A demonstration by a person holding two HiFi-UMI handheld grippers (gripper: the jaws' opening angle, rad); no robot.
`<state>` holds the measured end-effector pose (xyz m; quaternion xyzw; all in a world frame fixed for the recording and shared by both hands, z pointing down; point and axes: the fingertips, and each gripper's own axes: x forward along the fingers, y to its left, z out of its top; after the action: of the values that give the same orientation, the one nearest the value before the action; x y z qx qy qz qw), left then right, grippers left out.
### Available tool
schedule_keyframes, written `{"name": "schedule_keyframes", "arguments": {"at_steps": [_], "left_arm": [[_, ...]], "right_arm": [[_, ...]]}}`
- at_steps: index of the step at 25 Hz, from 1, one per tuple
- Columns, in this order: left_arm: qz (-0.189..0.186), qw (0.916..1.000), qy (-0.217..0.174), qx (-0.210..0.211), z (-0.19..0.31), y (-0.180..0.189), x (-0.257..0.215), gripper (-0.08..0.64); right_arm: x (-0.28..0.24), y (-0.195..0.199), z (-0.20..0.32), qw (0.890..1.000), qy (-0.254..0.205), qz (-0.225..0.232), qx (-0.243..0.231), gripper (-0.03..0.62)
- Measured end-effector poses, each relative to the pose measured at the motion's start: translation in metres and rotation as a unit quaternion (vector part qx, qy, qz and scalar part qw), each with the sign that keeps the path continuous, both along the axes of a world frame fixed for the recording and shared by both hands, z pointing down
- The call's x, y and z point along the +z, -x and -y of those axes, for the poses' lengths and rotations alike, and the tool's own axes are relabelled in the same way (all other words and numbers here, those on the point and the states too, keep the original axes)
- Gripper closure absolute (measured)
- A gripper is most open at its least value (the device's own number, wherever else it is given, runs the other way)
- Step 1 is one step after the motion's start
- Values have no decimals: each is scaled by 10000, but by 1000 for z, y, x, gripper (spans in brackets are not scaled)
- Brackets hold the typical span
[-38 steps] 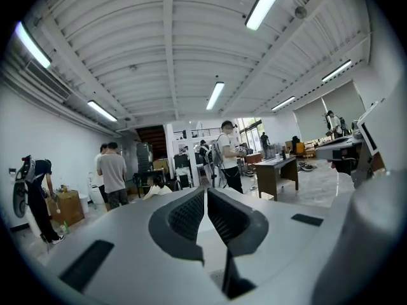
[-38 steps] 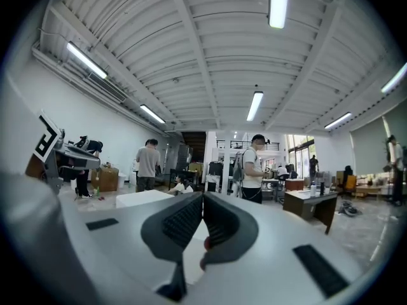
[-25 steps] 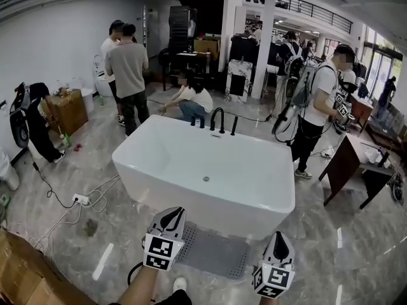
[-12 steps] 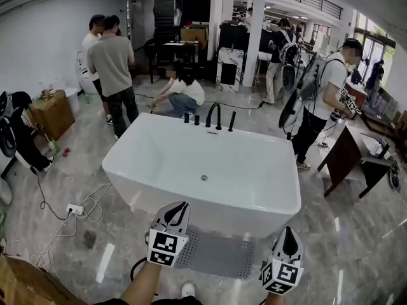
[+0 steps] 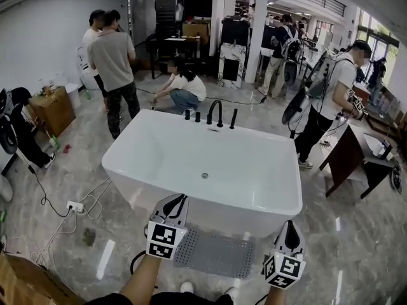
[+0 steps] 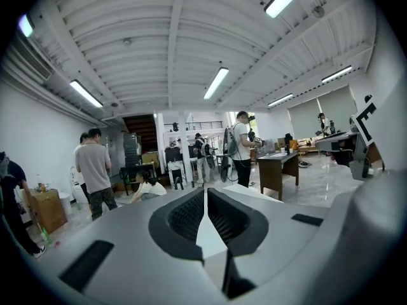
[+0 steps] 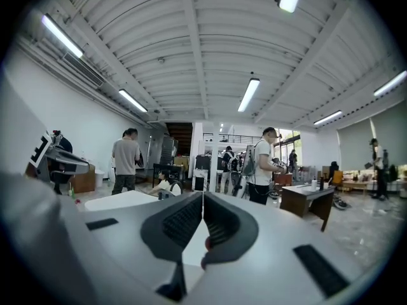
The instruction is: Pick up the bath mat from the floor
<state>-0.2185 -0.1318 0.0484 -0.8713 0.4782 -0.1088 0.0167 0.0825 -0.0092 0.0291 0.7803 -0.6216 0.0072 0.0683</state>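
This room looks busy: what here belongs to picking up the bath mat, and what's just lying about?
Part of the job: grey bath mat on the floor, left gripper, right gripper, both shut and empty.
Just around: white bathtub, power strip, wooden cabinet, dark desk.

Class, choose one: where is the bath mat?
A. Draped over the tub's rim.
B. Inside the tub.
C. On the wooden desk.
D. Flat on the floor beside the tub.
D: the grey mat lies flat on the floor at the foot of the tub.
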Motion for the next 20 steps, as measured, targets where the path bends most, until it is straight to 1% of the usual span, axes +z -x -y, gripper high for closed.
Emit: {"name": "schedule_keyframes", "arguments": {"at_steps": [5, 10, 12, 16, 20], "left_arm": [[-99, 9996, -82, -237, 0, -21, -7, 541], [26, 9994, -161, -299, -10, -51, -15, 541], [23, 9993, -175, -336, -12, -59, -13, 541], [18, 9995, -145, -282, -10, -70, -3, 541], [152, 9998, -7, -141, -7, -69, 9, 541]], "right_arm": [[-5, -29, 8, 9998, -32, -40, -197, 571], [-4, -55, 10, 9992, -21, 41, -401, 571], [-1, -63, 10, 9990, -15, 45, -442, 571], [7, -72, 5, 9991, 56, 4, -409, 571], [20, -70, -1, 9993, 218, 107, -267, 571]]}}
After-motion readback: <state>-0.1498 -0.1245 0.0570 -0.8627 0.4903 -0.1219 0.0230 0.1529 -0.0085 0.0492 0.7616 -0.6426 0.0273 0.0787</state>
